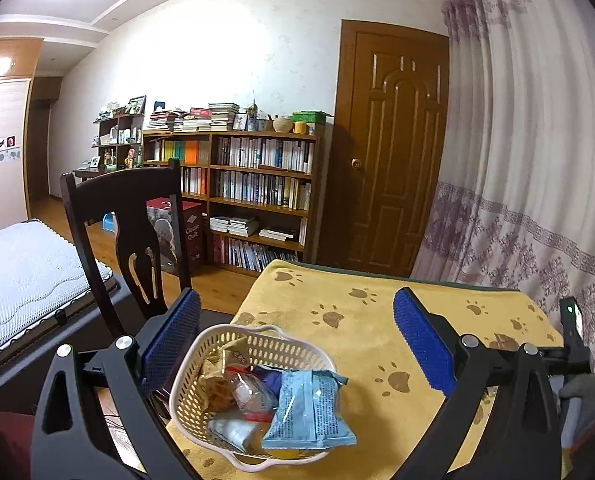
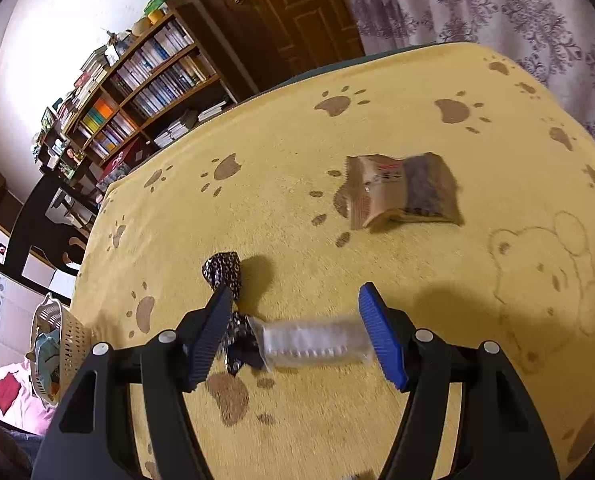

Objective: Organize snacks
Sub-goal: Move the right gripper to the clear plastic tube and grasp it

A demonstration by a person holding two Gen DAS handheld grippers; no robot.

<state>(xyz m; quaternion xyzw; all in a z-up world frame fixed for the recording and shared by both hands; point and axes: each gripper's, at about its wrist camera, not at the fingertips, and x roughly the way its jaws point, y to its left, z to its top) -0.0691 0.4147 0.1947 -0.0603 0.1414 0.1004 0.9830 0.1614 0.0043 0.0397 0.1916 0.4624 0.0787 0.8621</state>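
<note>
While the right hand-held gripper (image 2: 293,330) hangs low over the yellow paw-print cloth on the tabletop (image 2: 377,120), its blue-padded jaws stand wide on either side of a clear ribbed plastic snack packet (image 2: 317,344), not yet touching it as far as the blur allows. The step in hand looks like the pick-up of this packet. The next move calls for closing on its middle, lifting, and carrying it to the cream perforated plastic basket (image 1: 233,338) at the left edge of the cloth.

The left hand-held gripper (image 1: 297,340) also stands wide and empty, poised above that basket.

Three snacks lie loose on the cloth: the clear packet, a dark patterned twist-wrapped sweet (image 2: 223,272) touching its left end, and a brown paper-look packet (image 2: 401,196) well apart, farther back. In the basket I count about five, a pale blue pouch (image 1: 309,412) on top; the heap hides some, so that count is uncertain.
</note>
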